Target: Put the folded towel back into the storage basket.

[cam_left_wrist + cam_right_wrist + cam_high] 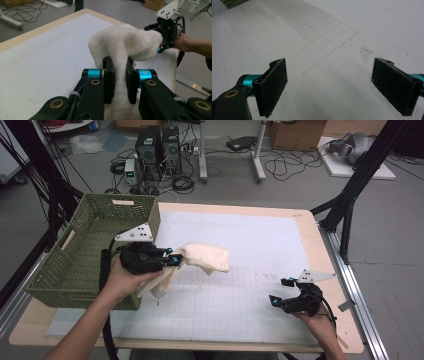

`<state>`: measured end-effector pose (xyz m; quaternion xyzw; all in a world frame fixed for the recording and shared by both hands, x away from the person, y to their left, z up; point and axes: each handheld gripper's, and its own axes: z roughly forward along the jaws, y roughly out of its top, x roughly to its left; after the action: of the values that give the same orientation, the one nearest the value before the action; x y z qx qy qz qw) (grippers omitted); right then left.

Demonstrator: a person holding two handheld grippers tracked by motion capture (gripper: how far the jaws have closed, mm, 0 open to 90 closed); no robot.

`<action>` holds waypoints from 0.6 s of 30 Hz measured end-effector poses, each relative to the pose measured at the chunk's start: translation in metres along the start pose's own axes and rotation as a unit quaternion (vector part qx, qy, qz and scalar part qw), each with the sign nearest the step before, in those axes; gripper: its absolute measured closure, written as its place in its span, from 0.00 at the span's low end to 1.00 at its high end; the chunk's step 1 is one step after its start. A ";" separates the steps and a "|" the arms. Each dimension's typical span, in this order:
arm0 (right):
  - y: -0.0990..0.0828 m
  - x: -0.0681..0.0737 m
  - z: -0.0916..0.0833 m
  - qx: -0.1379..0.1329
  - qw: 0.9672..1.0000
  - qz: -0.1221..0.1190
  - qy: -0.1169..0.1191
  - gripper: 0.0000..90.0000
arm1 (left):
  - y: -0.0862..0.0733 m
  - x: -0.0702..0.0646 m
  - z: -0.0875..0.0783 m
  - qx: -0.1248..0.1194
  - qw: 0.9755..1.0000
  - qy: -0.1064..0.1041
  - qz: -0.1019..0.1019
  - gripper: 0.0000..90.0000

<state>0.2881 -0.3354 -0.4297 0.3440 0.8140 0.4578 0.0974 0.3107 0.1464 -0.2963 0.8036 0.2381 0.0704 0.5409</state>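
Cloth pinched in my left gripper, right one idle.

My left gripper (pixel 117 77) is clamped on the cream cloth (pixel 205 257), which bunches just ahead of its jaws and drapes below them, seemingly clear of the white mat (pixel 250 240), though I can't be sure; the green basket (pixel 80 255) sits right behind it. My right gripper (pixel 329 85) hangs wide apart, holding nothing, well off from the cloth.

Cream cloth (pixel 206 257), soft, knitted, bunched and folded over. Pinched at one fold between the left gripper (pixel 175 258) pads, lifted clear of the mat. Bulk sagging toward 3 o'clock, a tail hanging toward 6, just beside the basket (pixel 90 251) corner.
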 end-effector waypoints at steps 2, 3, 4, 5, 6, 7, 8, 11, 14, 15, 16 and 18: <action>0.000 0.000 0.000 0.000 1.000 0.001 0.000 0.14 | 0.002 0.001 -0.004 -0.002 1.000 -0.001 0.001 0.91; 0.000 0.000 0.000 0.000 1.000 0.000 -0.001 0.14 | 0.003 0.001 -0.006 -0.002 1.000 -0.001 0.004 0.91; 0.000 0.000 0.000 -0.001 1.000 0.000 -0.001 0.14 | 0.003 0.001 -0.009 -0.004 1.000 0.000 0.003 0.91; 0.000 0.000 0.000 0.000 1.000 0.001 -0.001 0.14 | 0.004 0.002 -0.011 -0.005 1.000 0.000 0.004 0.91; 0.000 -0.001 0.000 0.000 1.000 0.000 -0.001 0.14 | 0.005 0.003 -0.013 -0.006 1.000 0.001 0.004 0.91; 0.000 -0.001 0.000 -0.001 1.000 0.000 -0.001 0.14 | 0.005 0.003 -0.015 -0.008 1.000 0.002 0.004 0.91; 0.000 0.000 0.000 0.000 1.000 0.000 -0.001 0.14 | 0.006 0.004 -0.017 -0.009 1.000 0.004 0.004 0.91; 0.000 -0.001 0.001 0.001 1.000 -0.001 -0.001 0.14 | 0.007 0.006 -0.024 -0.014 1.000 0.007 0.003 0.91; 0.000 -0.001 0.001 0.001 1.000 0.000 -0.001 0.14 | 0.009 0.008 -0.031 -0.021 1.000 0.007 0.000 0.91; 0.000 -0.001 0.001 0.002 1.000 0.001 -0.001 0.14 | 0.009 0.008 -0.034 -0.022 1.000 0.008 0.001 0.91; 0.000 -0.001 0.001 0.001 1.000 0.000 -0.002 0.14 | 0.010 0.009 -0.036 -0.023 1.000 0.008 0.001 0.91; 0.000 -0.001 0.001 0.003 1.000 0.000 -0.002 0.14 | 0.011 0.010 -0.041 -0.026 1.000 0.011 0.001 0.91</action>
<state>0.2892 -0.3354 -0.4304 0.3452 0.8151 0.4548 0.0979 0.3076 0.1814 -0.2711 0.7888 0.2408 0.0858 0.5590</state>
